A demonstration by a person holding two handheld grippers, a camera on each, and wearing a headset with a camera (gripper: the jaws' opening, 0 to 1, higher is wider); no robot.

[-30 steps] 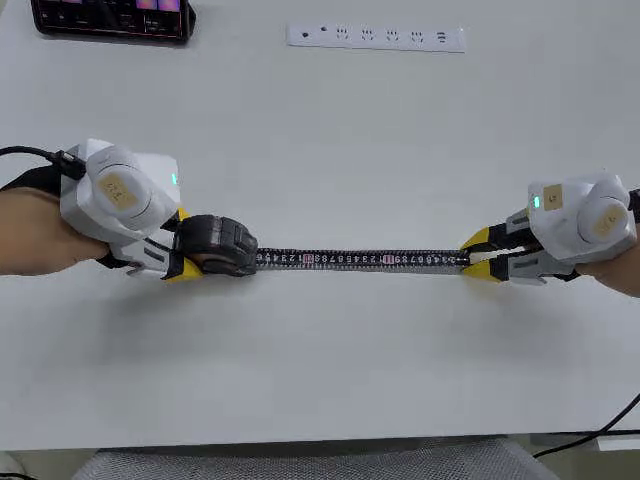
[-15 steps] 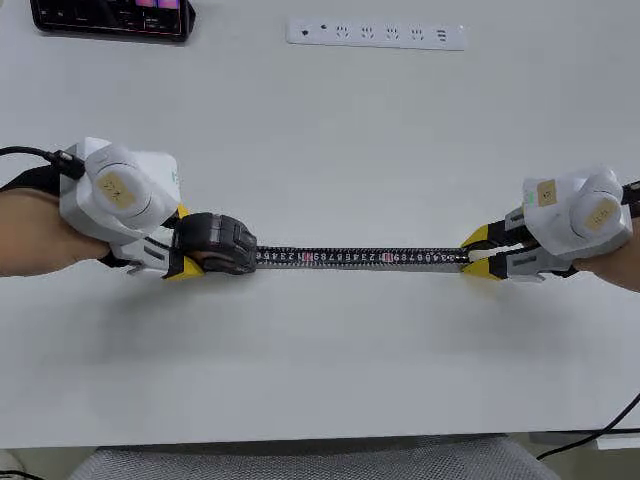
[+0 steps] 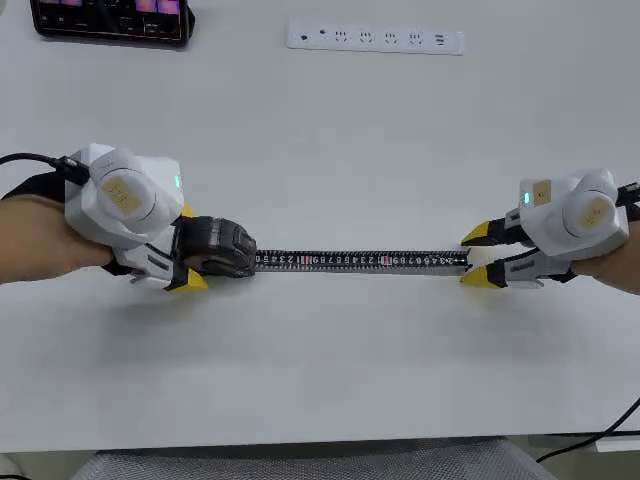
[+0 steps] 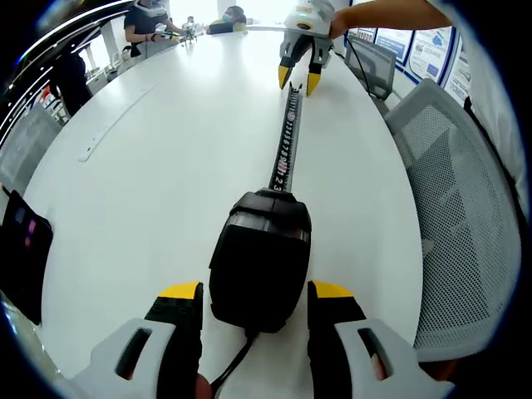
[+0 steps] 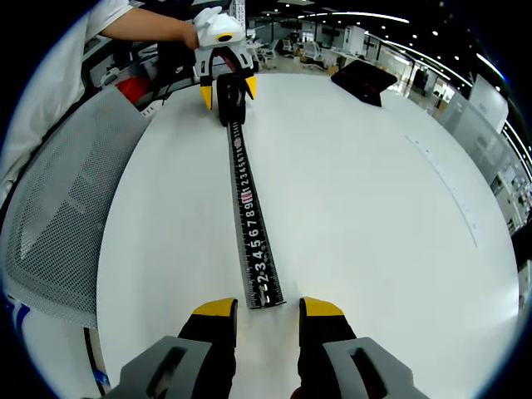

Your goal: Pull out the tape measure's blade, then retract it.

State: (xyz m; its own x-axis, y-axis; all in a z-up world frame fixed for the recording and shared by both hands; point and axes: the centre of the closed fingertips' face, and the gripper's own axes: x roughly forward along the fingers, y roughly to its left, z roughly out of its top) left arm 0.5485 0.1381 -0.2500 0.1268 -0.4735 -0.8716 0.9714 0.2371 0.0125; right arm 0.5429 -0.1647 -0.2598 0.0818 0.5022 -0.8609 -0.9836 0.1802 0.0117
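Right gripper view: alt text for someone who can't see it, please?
A tape blade lies stretched along a white table, its free end between the open jaws of the right tool; far off, the left tool holds the case.

A white power strip is laid flat near the far edge of the white desk. A dark device with a lit screen is set at the far left. A grey mesh chair is seen at the near edge.
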